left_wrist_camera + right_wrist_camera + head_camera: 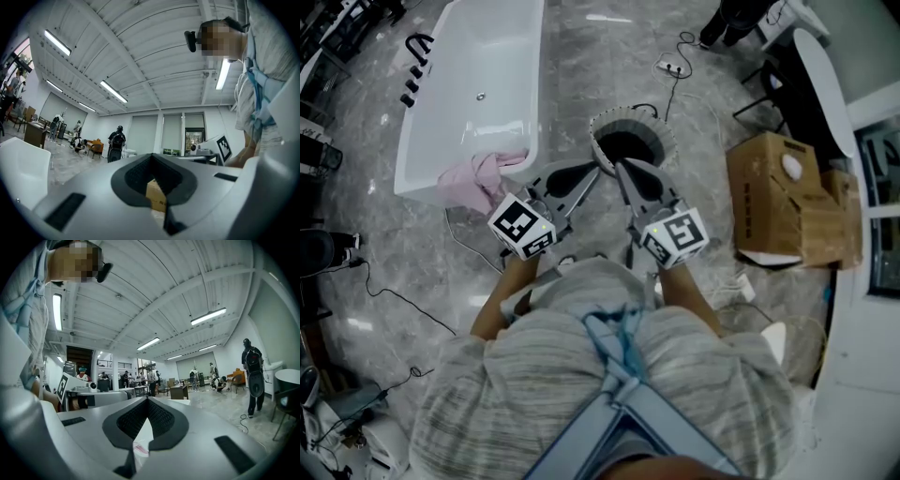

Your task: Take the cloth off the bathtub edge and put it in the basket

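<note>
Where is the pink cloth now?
In the head view, the pink cloth lies on the near edge of the white bathtub, left of the round grey basket.

Floor [572, 84] between bathtub [478, 56] and basket [661, 131]: a bare marble strip, free to pass.
Basket mouth: open upward, nothing across it.
Near rim of basket: taken up by the left gripper [596, 172] and right gripper [619, 166], jaws closed, tips almost meeting, with only a thin wedge between them.
Bathtub corner: the cloth [473, 180] hangs over it, just beside the left gripper's body.
Right side: the cardboard box [773, 192] blocks the floor, well apart from the basket.
Beyond basket: a cable [675, 89] runs from the power strip [672, 67].
Below the tub: a floor cable [464, 246] curls.
</note>
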Demonstrator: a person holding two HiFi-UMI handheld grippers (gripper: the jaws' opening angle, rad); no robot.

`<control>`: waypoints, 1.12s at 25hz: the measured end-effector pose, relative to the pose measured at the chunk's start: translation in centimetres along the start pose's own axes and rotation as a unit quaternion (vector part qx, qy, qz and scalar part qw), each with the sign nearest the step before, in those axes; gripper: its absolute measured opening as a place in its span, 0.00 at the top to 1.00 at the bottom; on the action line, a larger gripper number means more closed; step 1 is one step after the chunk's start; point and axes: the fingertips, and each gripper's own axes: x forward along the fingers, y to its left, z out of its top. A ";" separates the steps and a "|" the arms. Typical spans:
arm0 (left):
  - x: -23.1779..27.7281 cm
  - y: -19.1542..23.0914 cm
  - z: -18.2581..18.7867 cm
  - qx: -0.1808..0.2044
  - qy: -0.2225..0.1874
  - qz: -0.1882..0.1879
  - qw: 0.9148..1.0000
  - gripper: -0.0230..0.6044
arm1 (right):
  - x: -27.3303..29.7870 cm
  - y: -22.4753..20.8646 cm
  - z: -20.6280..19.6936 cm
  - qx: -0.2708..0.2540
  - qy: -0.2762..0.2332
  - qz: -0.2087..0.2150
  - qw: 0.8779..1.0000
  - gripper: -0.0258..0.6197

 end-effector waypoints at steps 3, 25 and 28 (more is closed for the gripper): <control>0.0 -0.2 0.0 0.002 -0.001 -0.003 1.000 0.96 | -0.2 0.4 0.4 0.012 -0.016 0.019 1.000 0.96; 1.8 -2.0 -1.4 -0.007 0.009 0.023 1.000 0.96 | -1.8 -1.3 -0.4 -0.015 -0.016 0.040 0.999 0.96; 1.5 -1.4 -1.8 -0.015 0.010 0.028 0.999 0.96 | -1.2 -1.3 -0.8 -0.019 -0.011 0.045 0.999 0.96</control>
